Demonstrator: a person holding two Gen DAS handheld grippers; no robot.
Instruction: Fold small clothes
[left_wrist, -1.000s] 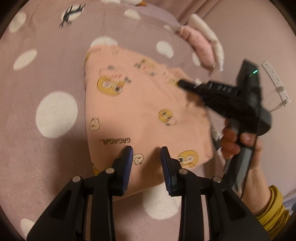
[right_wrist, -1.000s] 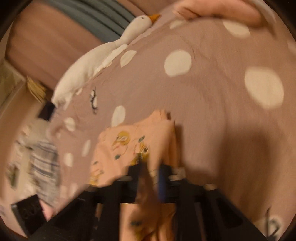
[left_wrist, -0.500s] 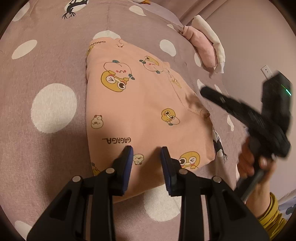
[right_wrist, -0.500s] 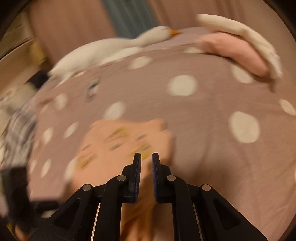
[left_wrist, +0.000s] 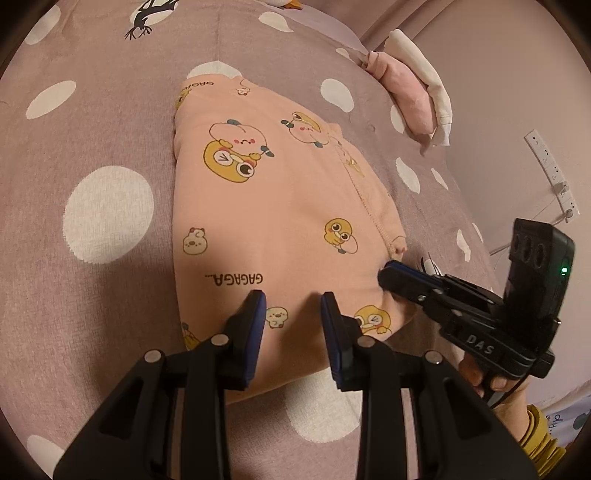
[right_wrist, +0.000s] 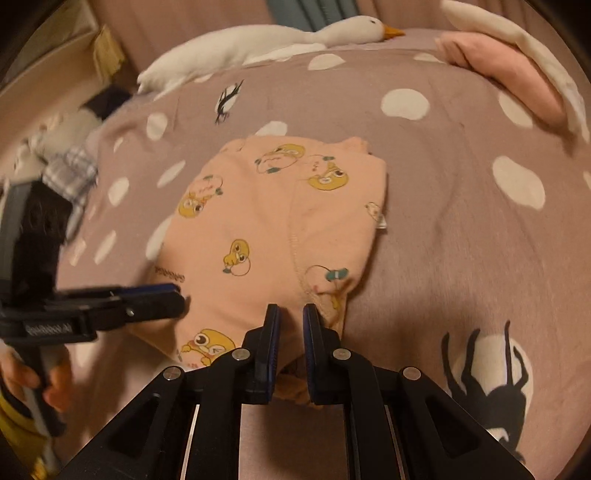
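Observation:
A small peach garment with yellow duck prints (left_wrist: 280, 206) lies folded into a rough rectangle on the mauve polka-dot bedspread (left_wrist: 92, 122); it also shows in the right wrist view (right_wrist: 273, 229). My left gripper (left_wrist: 291, 310) is open, its fingers hovering over the garment's near edge, holding nothing. My right gripper (right_wrist: 288, 321) is open a little, its tips at the garment's near right corner by the seam, with no cloth between them. It shows from the side in the left wrist view (left_wrist: 391, 275), its tips touching the garment's right edge.
A folded pink and white pile (left_wrist: 413, 96) lies at the bed's far right, seen too in the right wrist view (right_wrist: 509, 70). A white plush goose (right_wrist: 258, 40) lies along the far edge. Plaid cloth (right_wrist: 70, 173) sits at the left. A wall socket strip (left_wrist: 554, 173) is on the right wall.
My right gripper let go of the garment's far edge, swung back and came down at the near right corner. The garment now lies flat. My left gripper has barely moved.

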